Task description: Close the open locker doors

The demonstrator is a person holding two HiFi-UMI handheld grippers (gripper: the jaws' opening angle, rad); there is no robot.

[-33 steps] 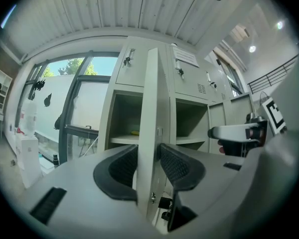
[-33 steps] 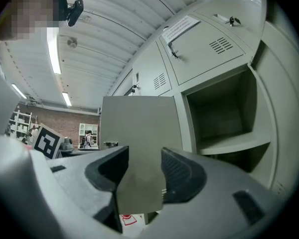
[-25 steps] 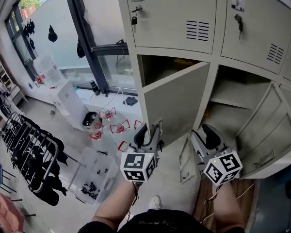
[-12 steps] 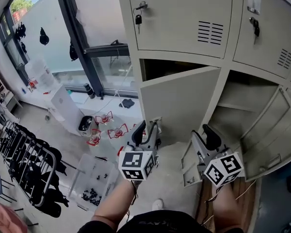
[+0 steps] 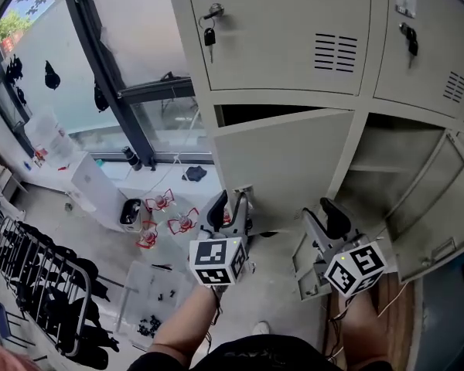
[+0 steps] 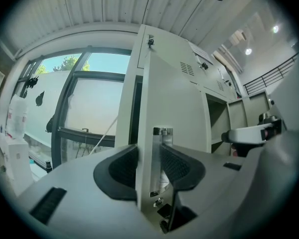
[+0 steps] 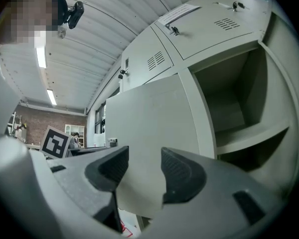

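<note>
Room: concrete floor (image 5: 278, 288), window wall (image 5: 39, 76) on the left, beige lockers (image 5: 294, 45) straight ahead.
Top row: both upper doors closed, keys (image 5: 209, 33) hanging from the left one's lock.
Left door (image 5: 286, 168): nearly closed. Only a dark slit of its compartment shows above the top edge, contents hidden.
Left gripper (image 5: 233, 201): jaws pinch that door's free edge at the latch strip, one pad on each face.
Right compartment (image 5: 387, 141): open to the front, one shelf (image 5: 371, 166) across it. Only shelf and bare walls show inside.
Right door (image 5: 437, 207): swung wide out to the right, well apart from both grippers.
Low door (image 5: 309, 273): stands open below, just beside the right gripper.
Right gripper (image 5: 322, 216): jaws spread, nothing between the pads. It points at the left door's outer face, near the post between the two compartments.
Floor bin (image 5: 151, 300): clear plastic, small dark parts scattered on its bottom.
Rack (image 5: 39, 284): far left on the floor, dark clothes hanging on it.
</note>
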